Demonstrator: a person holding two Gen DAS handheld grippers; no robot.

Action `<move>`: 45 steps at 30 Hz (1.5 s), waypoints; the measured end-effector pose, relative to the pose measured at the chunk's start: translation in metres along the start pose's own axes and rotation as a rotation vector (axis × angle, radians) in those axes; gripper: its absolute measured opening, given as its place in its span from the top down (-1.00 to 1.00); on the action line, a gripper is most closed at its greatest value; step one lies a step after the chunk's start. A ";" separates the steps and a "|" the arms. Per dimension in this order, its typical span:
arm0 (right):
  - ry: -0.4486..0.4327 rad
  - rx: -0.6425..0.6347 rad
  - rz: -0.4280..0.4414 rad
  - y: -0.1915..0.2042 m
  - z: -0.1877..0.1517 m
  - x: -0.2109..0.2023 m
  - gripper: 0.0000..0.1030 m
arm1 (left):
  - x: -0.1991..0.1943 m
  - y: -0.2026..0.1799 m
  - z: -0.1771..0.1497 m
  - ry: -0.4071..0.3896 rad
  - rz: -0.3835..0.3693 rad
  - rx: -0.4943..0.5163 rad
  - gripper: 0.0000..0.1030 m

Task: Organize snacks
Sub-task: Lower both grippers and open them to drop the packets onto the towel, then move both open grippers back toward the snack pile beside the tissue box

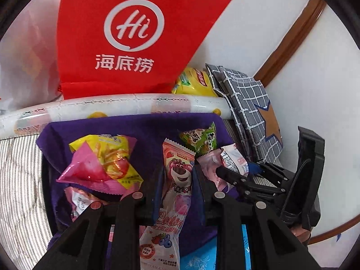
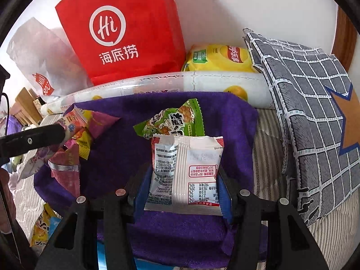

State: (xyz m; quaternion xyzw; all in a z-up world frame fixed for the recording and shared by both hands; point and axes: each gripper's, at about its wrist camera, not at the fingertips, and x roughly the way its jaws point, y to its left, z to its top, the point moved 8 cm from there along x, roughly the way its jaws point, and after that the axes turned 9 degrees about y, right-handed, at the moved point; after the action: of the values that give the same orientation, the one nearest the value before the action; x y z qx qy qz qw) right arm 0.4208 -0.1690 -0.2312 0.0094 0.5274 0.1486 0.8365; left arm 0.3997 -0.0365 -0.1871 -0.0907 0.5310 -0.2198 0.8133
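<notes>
Fingers of the left gripper (image 1: 176, 180) clench a long pink plastic snack packet printed with a strawberry bear (image 1: 173, 193), held over the purple cloth-lined bin (image 1: 139, 123); its long axis runs along the fingers, bear's head pointing away from the camera. Fingers of the right gripper (image 2: 183, 184) clamp the sides of a white rectangular sachet with red-bordered nutrition print (image 2: 184, 173), back face up, its text upside down to the camera, its long axis also running away along the fingers.

Beyond the sachet lies a green crinkled snack packet (image 2: 173, 121), tilted across the purple lining. To the left of the bear packet sits a heap of pink and yellow wrappers (image 1: 101, 164).

Behind the bin rests a clear printed plastic roll (image 2: 202, 83), then a red paper bag with a white "Hi" logo (image 2: 119, 33), a yellow crisp bag (image 2: 218, 58) and a grey grid-patterned pillow with a brown star (image 2: 310, 103) on the striped bed sheet (image 2: 265, 148).

Both packets appear ready for placing: lowering each flat into a bare patch of lining, well apart from the other gripper, before letting go, should keep them from sliding onto the heap.
</notes>
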 end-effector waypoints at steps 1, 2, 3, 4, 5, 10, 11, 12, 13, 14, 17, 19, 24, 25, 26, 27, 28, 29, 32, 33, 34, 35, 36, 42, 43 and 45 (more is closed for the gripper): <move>0.000 0.002 0.003 0.000 0.000 0.000 -0.04 | 0.002 0.000 -0.001 0.003 0.000 -0.001 0.53; 0.001 0.003 0.006 0.000 0.001 0.000 -0.05 | 0.003 0.000 -0.001 0.006 0.000 -0.001 0.53; 0.003 0.005 0.011 0.000 0.001 0.001 -0.05 | 0.006 0.000 -0.002 0.008 0.000 -0.002 0.53; 0.004 0.005 0.013 0.000 0.001 0.002 -0.07 | 0.007 0.000 -0.002 0.011 0.003 -0.004 0.53; 0.008 0.004 0.013 0.000 0.001 0.002 -0.10 | 0.009 0.001 -0.002 0.013 0.004 -0.007 0.52; 0.017 -0.036 -0.011 0.005 0.000 0.006 -0.10 | 0.017 0.002 -0.003 0.020 0.010 0.001 0.53; 0.015 -0.048 -0.022 0.006 0.000 0.006 -0.10 | 0.019 0.002 -0.004 0.021 0.013 0.001 0.52; 0.014 -0.054 -0.026 0.007 -0.001 0.005 -0.11 | 0.022 0.002 -0.003 0.026 0.013 0.001 0.53; 0.011 -0.060 -0.030 0.007 -0.001 0.004 -0.12 | 0.023 0.002 -0.003 0.029 0.008 -0.001 0.53; 0.005 -0.065 -0.034 0.008 -0.001 0.002 -0.15 | 0.024 0.002 -0.003 0.030 0.004 -0.001 0.52; -0.030 -0.078 -0.042 0.009 0.001 -0.008 -0.42 | 0.027 0.003 -0.003 0.033 0.014 0.000 0.52; -0.060 -0.089 -0.039 0.011 0.002 -0.016 -0.44 | 0.028 0.003 -0.003 0.033 0.016 0.003 0.52; -0.099 -0.100 -0.041 0.014 0.005 -0.031 -0.44 | 0.031 0.005 -0.004 0.046 0.018 -0.004 0.52; -0.105 -0.100 -0.041 0.014 0.005 -0.032 -0.44 | 0.031 0.005 -0.005 0.046 0.019 -0.005 0.52; -0.110 -0.099 -0.041 0.014 0.005 -0.034 -0.44 | 0.031 0.005 -0.005 0.044 0.021 -0.005 0.52; -0.115 -0.096 -0.041 0.013 0.006 -0.036 -0.44 | 0.030 0.005 -0.004 0.042 0.024 -0.003 0.52; -0.118 -0.094 -0.040 0.014 0.006 -0.038 -0.44 | 0.029 0.005 -0.004 0.041 0.025 -0.002 0.52; -0.123 -0.090 -0.042 0.014 0.007 -0.040 -0.44 | 0.029 0.004 -0.004 0.039 0.026 -0.001 0.49; -0.145 -0.072 -0.044 0.016 0.007 -0.050 -0.44 | 0.025 0.004 -0.003 0.033 0.029 -0.001 0.44; -0.152 -0.062 -0.044 0.017 0.006 -0.054 -0.44 | 0.024 0.004 -0.003 0.035 0.030 -0.001 0.39; -0.157 -0.055 -0.042 0.017 0.005 -0.057 -0.44 | 0.022 0.004 -0.002 0.035 0.031 -0.003 0.36; -0.159 -0.051 -0.041 0.018 0.004 -0.060 -0.44 | 0.020 0.004 -0.002 0.034 0.032 -0.005 0.30; -0.160 -0.047 -0.043 0.020 0.001 -0.063 -0.44 | 0.017 0.004 -0.002 0.030 0.031 -0.007 0.26; -0.147 -0.034 -0.081 0.027 -0.017 -0.078 -0.44 | -0.006 -0.007 -0.001 0.002 0.016 0.015 0.23; -0.144 -0.028 -0.081 0.029 -0.020 -0.081 -0.44 | -0.011 -0.009 -0.001 -0.003 0.013 0.021 0.22; -0.139 -0.018 -0.081 0.031 -0.026 -0.086 -0.44 | -0.021 -0.013 -0.001 -0.014 0.016 0.030 0.15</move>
State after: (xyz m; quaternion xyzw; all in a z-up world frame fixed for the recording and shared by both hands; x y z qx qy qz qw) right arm 0.3556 -0.1650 -0.1616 -0.0095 0.4665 0.1183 0.8765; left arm 0.3879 -0.0386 -0.1649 -0.0760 0.5227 -0.2205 0.8200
